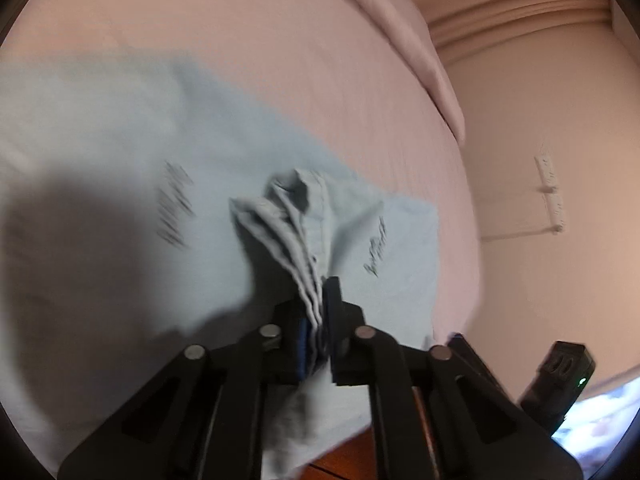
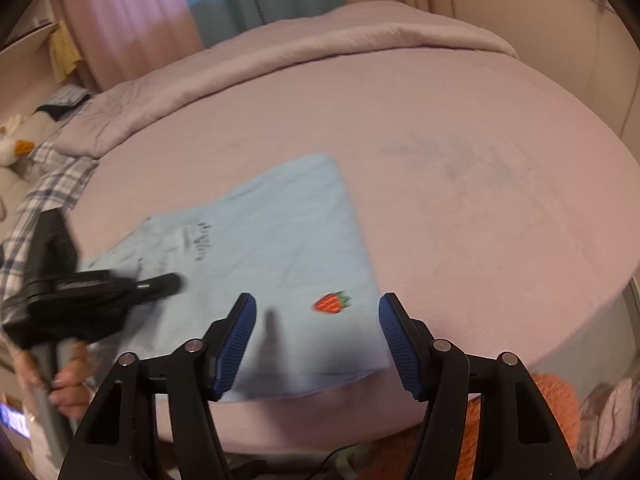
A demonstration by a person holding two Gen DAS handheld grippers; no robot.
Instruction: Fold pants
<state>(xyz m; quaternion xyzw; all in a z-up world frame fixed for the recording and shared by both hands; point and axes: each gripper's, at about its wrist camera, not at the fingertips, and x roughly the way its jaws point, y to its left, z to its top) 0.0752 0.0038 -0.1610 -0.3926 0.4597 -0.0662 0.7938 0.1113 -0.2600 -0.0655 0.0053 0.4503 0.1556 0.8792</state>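
Left wrist view: the left gripper [image 1: 318, 316] is clamped tight on a bunched, pleated ridge of the pale blue pants [image 1: 120, 128], which rises forward out of its closed jaws. Right wrist view: the pants lie flat on the pink bed sheet [image 2: 480, 208], folded into a long panel whose long axis runs from the bed's near edge diagonally up toward a far corner near the rumpled duvet [image 2: 280, 52]. A strawberry patch [image 2: 331, 303] sits on the near end – between the blue pads [image 2: 236, 344] of the right gripper [image 2: 316, 346], which is spread wide and holds nothing, hovering over that end.
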